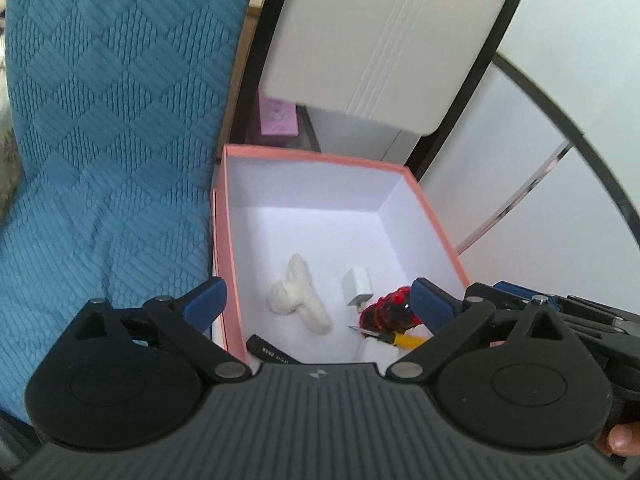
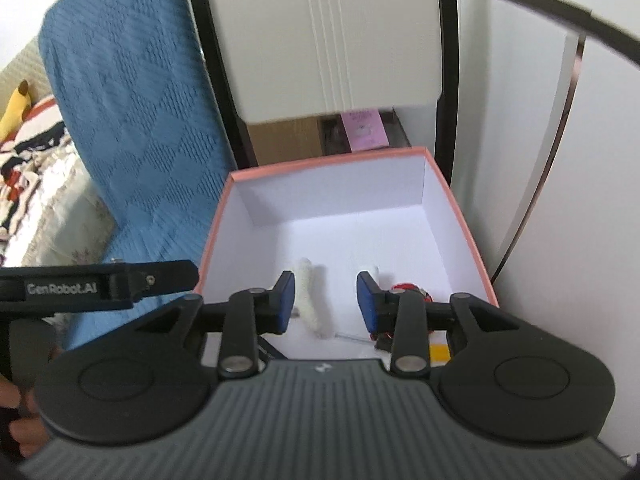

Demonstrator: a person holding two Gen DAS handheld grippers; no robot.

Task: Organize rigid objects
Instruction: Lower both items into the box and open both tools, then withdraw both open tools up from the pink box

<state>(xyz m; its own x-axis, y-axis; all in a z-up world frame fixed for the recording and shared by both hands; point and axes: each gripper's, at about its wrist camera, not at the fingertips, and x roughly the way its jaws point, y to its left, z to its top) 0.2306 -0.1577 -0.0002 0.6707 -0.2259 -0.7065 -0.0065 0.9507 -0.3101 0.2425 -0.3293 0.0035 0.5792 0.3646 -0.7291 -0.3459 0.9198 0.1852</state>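
There is one pink box (image 1: 436,216) with white insides, and it sits between a blue knitted blanket (image 1: 112,128) and a white wall. Inside the box lie five things that can be counted from the left wrist view: one fluffy white toy (image 1: 298,300), one small white charger plug (image 1: 358,288), one shiny red thing (image 1: 386,312), one yellow tool with a thin metal tip (image 1: 394,338), and one flat black thing (image 1: 270,350) with small white writing on it that is too tiny to read. All of them lie at the near end of the box floor, close together, and the far end of the floor is bare white. There are two grippers. The left gripper (image 1: 318,300) hangs above the near edge of the box with its two blue fingers spread wide apart and nothing between them. The right gripper (image 2: 326,300) is over the box too, its two blue fingers apart with a gap between them and nothing pinched in it. In the right wrist view, the side of the left gripper shows at the left, and it says "GenRobot.AI" in pale letters. One white chair back (image 2: 320,40) stands behind the box, and one small pink card (image 2: 364,130) with faint marks that cannot be read sits below it. One yellow plush toy (image 2: 16,108) lies far off on the bed at the left.
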